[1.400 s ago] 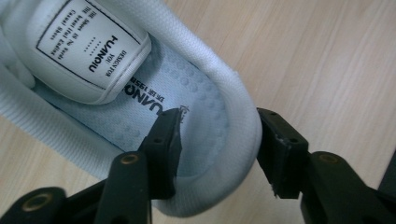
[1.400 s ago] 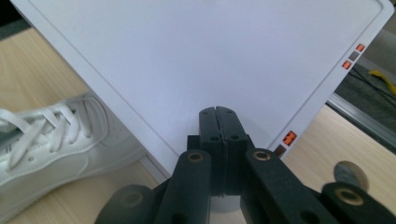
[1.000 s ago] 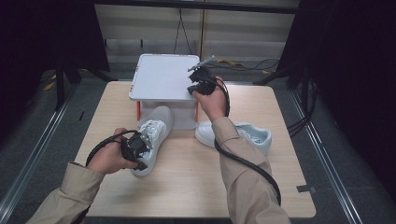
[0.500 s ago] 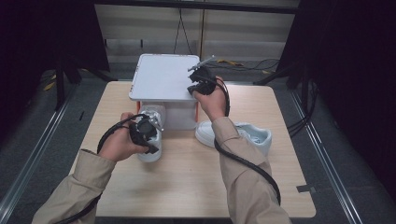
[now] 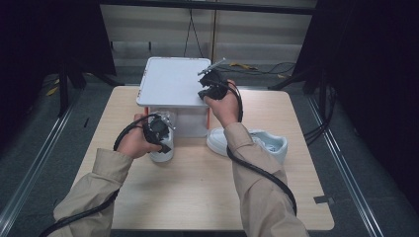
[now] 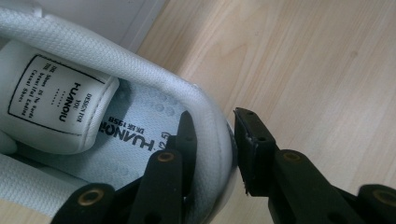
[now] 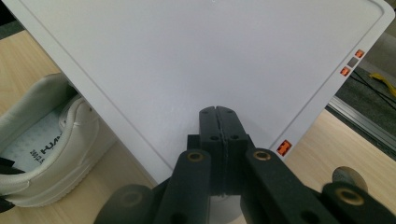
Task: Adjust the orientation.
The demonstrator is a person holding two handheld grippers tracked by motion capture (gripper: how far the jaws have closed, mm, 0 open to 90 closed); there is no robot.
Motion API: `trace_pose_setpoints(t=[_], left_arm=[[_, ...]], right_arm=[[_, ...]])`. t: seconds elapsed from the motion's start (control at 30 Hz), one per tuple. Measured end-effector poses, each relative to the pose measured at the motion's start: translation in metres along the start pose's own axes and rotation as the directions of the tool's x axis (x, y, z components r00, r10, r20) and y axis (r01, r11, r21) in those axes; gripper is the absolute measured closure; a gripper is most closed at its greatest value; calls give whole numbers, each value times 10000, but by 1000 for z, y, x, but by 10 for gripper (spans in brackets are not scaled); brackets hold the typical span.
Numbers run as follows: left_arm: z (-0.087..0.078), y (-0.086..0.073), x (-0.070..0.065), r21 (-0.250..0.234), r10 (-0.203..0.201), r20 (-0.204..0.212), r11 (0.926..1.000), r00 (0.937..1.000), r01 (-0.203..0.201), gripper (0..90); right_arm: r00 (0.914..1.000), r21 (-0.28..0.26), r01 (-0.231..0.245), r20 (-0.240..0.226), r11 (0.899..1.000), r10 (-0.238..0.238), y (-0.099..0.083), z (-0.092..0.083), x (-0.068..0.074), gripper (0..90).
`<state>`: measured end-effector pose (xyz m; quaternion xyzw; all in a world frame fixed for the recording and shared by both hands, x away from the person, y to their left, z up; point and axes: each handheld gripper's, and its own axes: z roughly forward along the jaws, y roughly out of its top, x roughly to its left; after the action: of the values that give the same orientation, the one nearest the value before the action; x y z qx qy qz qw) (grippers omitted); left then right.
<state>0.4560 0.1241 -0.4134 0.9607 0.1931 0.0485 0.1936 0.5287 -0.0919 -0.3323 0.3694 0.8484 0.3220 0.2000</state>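
- So here we've got the left tool [image 5: 159,129] at about 9 o'clock of the worktop [image 5: 197,197], jaws straddling the heel collar of a white sneaker [image 6: 140,88]: one jaw inside on the insole, the other outside the heel wall. There's a visible gap on the outer side, so we'd call it narrow but not fully clamped yet.
- The sneaker's long axis runs from the heel at the tool toward 12 o'clock, toe tucked up against the white box [image 5: 190,123].
- The right tool [image 7: 218,140] has its jaws pressed flat together, holding nothing. It sits over the near right corner of the white lid [image 5: 170,81], which looks tilted up above the box.
- The second sneaker [image 5: 257,143] lies at about 3 o'clock, long axis roughly 9-to-3, just right of the box.
- Our guess: shoe goes into the box under the lid. The left hand is clearly the nearer one, and the box opening lies straight ahead along the shoe's own axis, so it's a forward push.
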Motion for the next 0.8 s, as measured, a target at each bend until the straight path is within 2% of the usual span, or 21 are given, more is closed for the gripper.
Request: trace_pose_setpoints(t=[0.1,0.13,0.17,0.2,0.23,0.27,0.3,0.37,0.4,0.43,0.47,0.5,0.53,0.57,0.6,0.63,0.67,0.7,0.73,0.77,0.8], left_arm=[[-2,0,-2,-101,271,-318,9996,9991,-274,680],[-5,-1,-6,-265,486,-716,9984,9962,-506,639],[-5,-1,-6,-265,486,-716,9984,9962,-506,618],[-14,-1,-9,-584,599,-876,9962,9943,-652,591],[-20,-1,-12,-836,550,-931,9945,9941,-629,570],[-27,0,-15,-930,617,-1049,9931,9926,-715,567],[-27,0,-15,-930,617,-1049,9931,9926,-715,575],[-39,0,-23,-1057,814,-1246,9899,9889,-948,563],[-47,-1,-31,-1157,912,-1066,9879,9901,-1035,594],[-47,-1,-31,-1157,912,-1066,9879,9901,-1035,610],[-53,-2,-37,-1052,1134,-1273,9863,9854,-1271,627],[-55,-3,-39,-684,1168,-1195,9897,9859,-1255,688],[-55,-3,-39,-684,1168,-1195,9897,9859,-1255,711],[-50,-7,-41,-246,1082,-859,9936,9904,-1107,758],[-50,-7,-41,-246,1082,-859,9936,9904,-1107,841],[-46,-11,-42,-39,844,-583,9964,9947,-847,841],[-37,-15,-43,103,482,-387,9988,9981,-478,892],[-23,-21,-44,79,460,-372,9989,9982,-457,900],[-23,-21,-44,79,460,-372,9989,9982,-457,900],[-8,-26,-45,291,357,-504,9990,9981,-342,900],[-1,-28,-44,317,261,-535,9992,9982,-244,900]], right_arm=[[10000,4,7,-12,10000,-7,0,0,0,900],[10000,23,52,4,10000,-52,0,0,1,900],[10000,23,52,4,10000,-52,0,0,1,900],[10000,-9,24,30,10000,-24,0,0,1,900],[10000,-13,-34,-1,10000,34,0,0,0,900],[10000,-35,-94,-13,9999,94,0,0,0,900],[10000,-35,-94,-13,9999,94,0,0,0,900],[9998,-42,-195,-84,9998,195,-1,0,-2,900],[9997,-60,-209,-88,9998,209,-1,0,-2,900],[9997,-60,-209,-88,9998,209,-1,0,-2,900],[9999,-33,-137,2,9999,137,-1,0,-1,896],[9999,-34,-104,33,9999,104,-1,0,0,896],[9999,-15,-98,45,10000,98,0,0,0,896],[9999,5,-107,68,9999,107,0,0,1,896],[9999,15,-94,86,10000,94,0,0,1,896],[9999,15,-94,86,10000,94,0,0,1,896],[9999,34,-88,107,10000,88,0,0,1,896],[9999,46,-107,107,9999,107,0,0,1,896],[9999,46,-107,107,9999,107,0,0,1,896],[9999,47,-144,93,9999,143,1,0,1,896],[9999,50,-124,91,9999,124,1,0,1,896]])
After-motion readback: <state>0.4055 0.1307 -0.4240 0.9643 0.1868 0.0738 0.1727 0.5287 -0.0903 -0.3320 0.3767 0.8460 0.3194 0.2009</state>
